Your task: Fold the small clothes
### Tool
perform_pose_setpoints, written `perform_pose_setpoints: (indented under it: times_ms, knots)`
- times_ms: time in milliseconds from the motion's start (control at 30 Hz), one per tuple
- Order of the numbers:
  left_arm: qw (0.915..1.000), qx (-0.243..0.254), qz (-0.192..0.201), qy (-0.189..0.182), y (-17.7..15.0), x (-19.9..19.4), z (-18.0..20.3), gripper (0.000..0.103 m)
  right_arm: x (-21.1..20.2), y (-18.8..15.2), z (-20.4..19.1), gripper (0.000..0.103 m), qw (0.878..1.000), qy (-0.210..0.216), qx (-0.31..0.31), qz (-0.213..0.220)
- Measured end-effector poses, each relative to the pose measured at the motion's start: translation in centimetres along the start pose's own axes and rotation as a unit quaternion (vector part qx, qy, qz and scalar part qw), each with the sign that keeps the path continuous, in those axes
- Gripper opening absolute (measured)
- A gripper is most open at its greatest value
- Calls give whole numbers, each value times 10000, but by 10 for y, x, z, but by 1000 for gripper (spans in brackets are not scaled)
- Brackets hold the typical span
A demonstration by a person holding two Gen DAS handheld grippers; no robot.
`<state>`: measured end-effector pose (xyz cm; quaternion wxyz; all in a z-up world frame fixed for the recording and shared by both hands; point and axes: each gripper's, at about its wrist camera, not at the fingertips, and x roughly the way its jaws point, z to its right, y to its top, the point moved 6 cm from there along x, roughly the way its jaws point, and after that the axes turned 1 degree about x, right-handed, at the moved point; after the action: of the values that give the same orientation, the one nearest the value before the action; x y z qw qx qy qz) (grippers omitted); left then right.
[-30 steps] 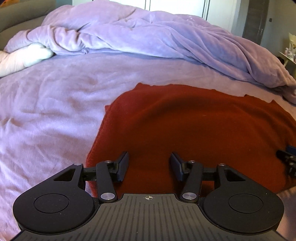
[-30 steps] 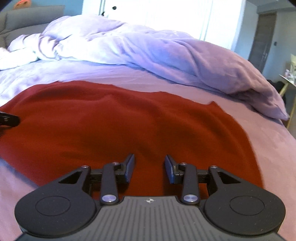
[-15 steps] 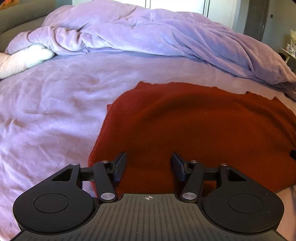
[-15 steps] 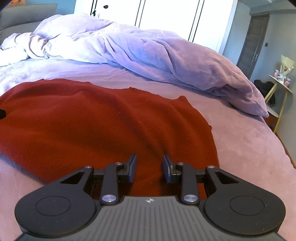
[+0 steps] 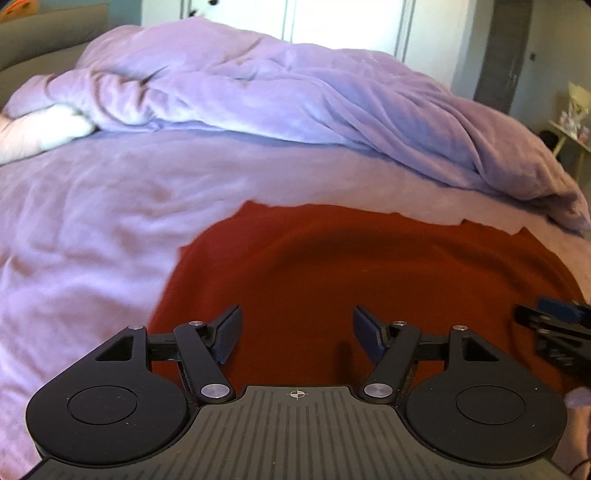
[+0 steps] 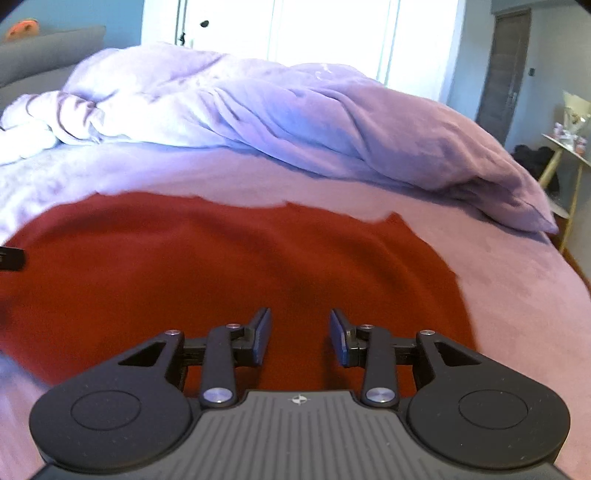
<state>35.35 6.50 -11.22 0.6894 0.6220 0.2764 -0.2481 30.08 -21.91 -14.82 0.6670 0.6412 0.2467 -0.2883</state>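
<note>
Red knit cloth [image 5: 369,280] spread flat on the lilac bed sheet [image 5: 92,229], low and middle in both views. Left gripper [image 5: 297,334] above its near edge, jaws opening, nothing between them. Right gripper [image 6: 300,338] above the cloth too, jaws opening, gap smaller, nothing between them. Rumpled lilac blanket [image 6: 295,122] heaped behind, across the top. White cupboard doors [image 6: 314,33] at top middle.

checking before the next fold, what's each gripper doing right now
left gripper: jaws opening, nothing between them
right gripper: jaws open, holding nothing, over the red garment
</note>
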Motion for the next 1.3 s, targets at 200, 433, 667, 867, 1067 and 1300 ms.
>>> perform_pose_setpoints:
  times_ms: [200,433,667,867,1067,1300]
  knots:
    - [9989,261,-246,293,2,42,13,80,44,21,-39,38,9985,56,-545,-35]
    - [9990,99,-261,339,6,53,-4,88,80,39,-22,77,9963,-187,-833,-37]
    - [9987,-230,-238,395,-19,13,-44,88,66,34,15,83,9996,167,-143,-170]
    - [9949,-891,-351,301,-41,-24,-98,89,5,-17,63,75,9994,-277,177,-56]
    - [9922,-1101,-486,328,-39,-42,-117,83,-48,-47,86,53,9933,-994,538,-221]
    - [9739,-1836,-1003,-884,-47,-26,-114,82,-73,-39,39,45,9968,-243,763,-81]
